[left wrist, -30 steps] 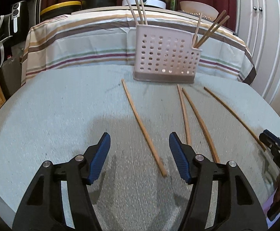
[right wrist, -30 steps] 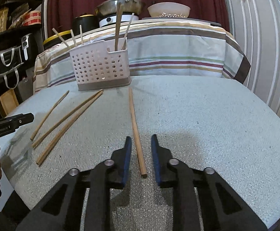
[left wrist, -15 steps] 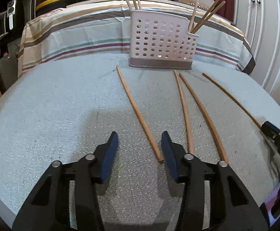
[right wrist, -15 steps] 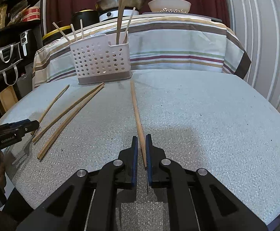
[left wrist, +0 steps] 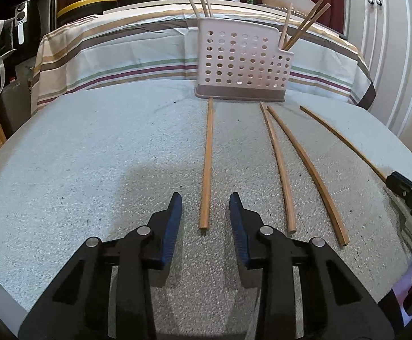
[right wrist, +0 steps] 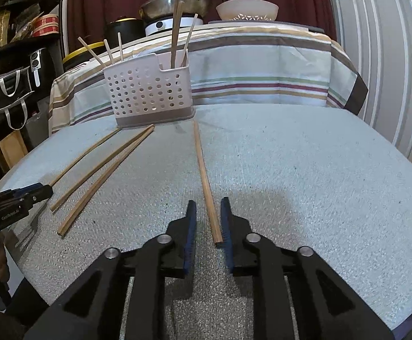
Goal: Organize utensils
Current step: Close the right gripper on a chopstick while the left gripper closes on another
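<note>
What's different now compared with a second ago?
The left gripper has narrowed around the near end of the leftmost chopstick and is closing, pads not yet touching. The right gripper had pinched the rightmost chopstick and is now opening, pads apart. The holder and the middle chopsticks haven't moved.

Looked forward and down along own fingers, low over the desk [left wrist: 64, 170]. Both faced the perforated holder [left wrist: 242, 62] at frame top. Shared: holder, loose chopsticks, striped cloth behind.
</note>
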Tool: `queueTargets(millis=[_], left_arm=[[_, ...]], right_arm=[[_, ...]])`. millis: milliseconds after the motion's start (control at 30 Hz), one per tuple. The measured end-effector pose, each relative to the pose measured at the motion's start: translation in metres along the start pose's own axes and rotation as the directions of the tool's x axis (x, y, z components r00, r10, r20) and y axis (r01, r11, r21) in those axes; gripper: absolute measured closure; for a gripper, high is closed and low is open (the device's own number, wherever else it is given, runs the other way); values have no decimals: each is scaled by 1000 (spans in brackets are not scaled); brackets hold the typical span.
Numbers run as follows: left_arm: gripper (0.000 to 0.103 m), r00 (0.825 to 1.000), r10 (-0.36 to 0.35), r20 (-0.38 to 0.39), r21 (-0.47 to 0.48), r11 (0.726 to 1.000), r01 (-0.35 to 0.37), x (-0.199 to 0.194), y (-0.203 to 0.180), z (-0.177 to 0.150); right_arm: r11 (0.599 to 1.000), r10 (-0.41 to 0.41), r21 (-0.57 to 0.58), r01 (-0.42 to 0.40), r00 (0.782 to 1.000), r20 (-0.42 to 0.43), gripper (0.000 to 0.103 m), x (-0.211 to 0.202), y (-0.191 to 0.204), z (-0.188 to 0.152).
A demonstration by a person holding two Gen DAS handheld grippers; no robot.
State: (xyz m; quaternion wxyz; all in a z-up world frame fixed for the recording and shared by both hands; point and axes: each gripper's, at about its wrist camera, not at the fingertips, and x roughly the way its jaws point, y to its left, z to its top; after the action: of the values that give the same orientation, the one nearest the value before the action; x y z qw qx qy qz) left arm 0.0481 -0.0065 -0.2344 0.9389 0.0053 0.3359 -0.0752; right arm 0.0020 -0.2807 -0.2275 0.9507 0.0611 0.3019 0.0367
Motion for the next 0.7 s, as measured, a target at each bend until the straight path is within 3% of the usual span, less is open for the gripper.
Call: queueTargets(millis=[133,300,700], left_arm=[[81,1000,3,10,-3,1000,-3,1,2,0],[86,1000,10,16,5,1000,-10,2,3,-1],[87,999,14,28,27,1000,-15,2,0,-2]], right_arm=[[1000,7,3,-7,1000,-2,83,1,1,-2],[1000,14,4,-14,1000,-3,83,3,3,-3],[999,22,34,-23,1000,14,90,2,1,-6]])
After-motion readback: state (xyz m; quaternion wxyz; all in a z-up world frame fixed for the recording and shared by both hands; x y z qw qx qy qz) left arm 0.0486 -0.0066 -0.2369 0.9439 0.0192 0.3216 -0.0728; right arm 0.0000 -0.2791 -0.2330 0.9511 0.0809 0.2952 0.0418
